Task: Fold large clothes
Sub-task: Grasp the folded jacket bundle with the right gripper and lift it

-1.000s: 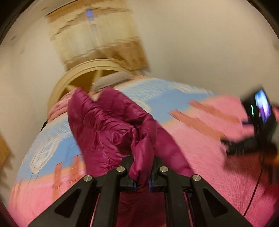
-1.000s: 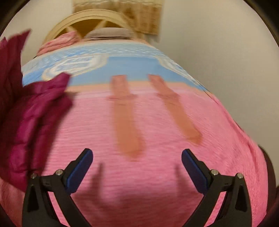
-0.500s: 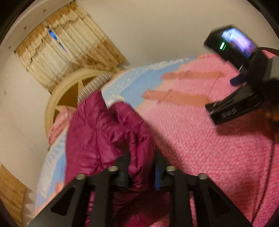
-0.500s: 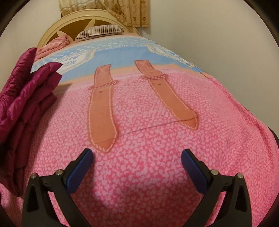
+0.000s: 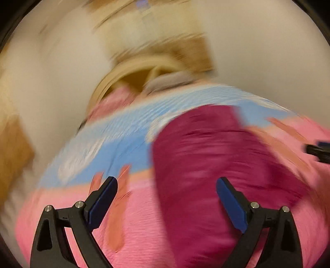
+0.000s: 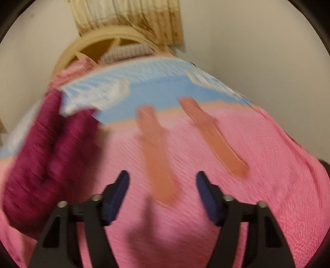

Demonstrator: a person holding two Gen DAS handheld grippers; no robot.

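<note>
Your left gripper (image 5: 166,186) has just been opening, and its fingers (image 5: 103,200) now stand wide apart and released. Nothing is pinched between them. The jacket (image 5: 206,160), dark magenta and puffy, lies on the bed (image 5: 136,230) ahead of the fingers and toward the right one; its near end runs down between the two pads without touching either, as far as the blur lets you see. The left finger hangs over bare pink bedspread with orange strap prints beside it. Beyond the jacket comes the blue band of the bedspread, then a pillow (image 5: 169,81) and the headboard (image 5: 115,82), all smeared by motion. At the far right edge of the left wrist view a dark tip of your right gripper shows.

Your right gripper (image 6: 162,181) has just been closing, and its fingers (image 6: 115,198) stand partly apart with nothing between them but pink bedspread below. They grasp nothing. In the right wrist view the jacket (image 6: 49,156) lies well off to the left of the left finger, reaching from the pink part up to the blue band. Two orange straps (image 6: 158,156) printed on the bedspread run away ahead of the fingers, one just beyond the gap, the other ahead of the right finger. A curtain (image 6: 132,18) hangs behind the headboard.
</note>
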